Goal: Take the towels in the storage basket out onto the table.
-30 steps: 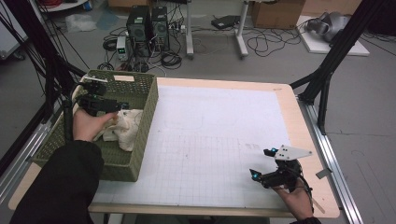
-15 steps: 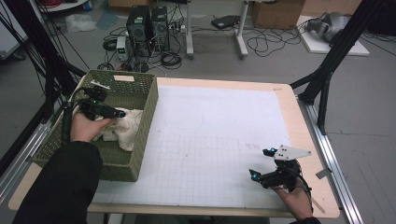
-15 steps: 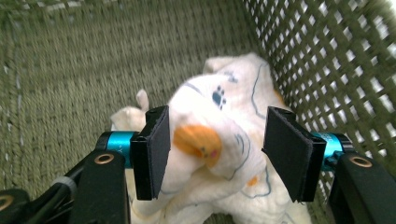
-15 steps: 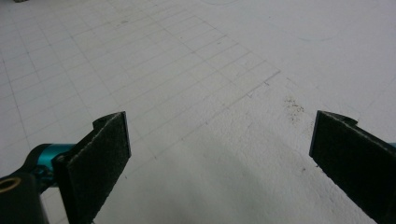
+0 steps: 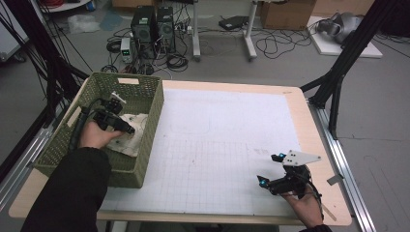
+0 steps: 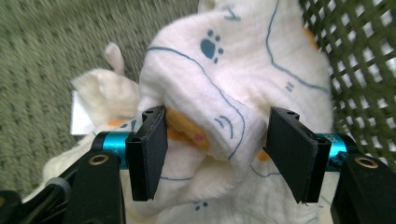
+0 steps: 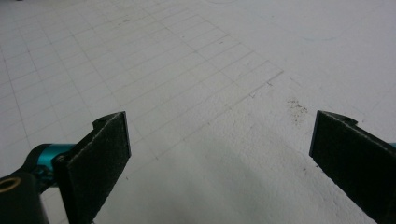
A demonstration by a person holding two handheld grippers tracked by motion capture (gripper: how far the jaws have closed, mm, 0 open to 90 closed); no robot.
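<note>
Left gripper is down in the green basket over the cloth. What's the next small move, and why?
Probably close the left gripper. Its jaws have just been opening and now stand either side of a raised fold of the white plush cloth with blue paw prints, inside the green woven basket. The right pad does not look pressed on it yet.

The white mat point(image 5: 227, 145) across the middle of the high view lies bare, giving open passage from its lower right to the basket point(image 5: 145, 140) at the left. The basket's mesh walls close in a soft cloth point(image 6: 233, 84); the way in is from above.
</note>
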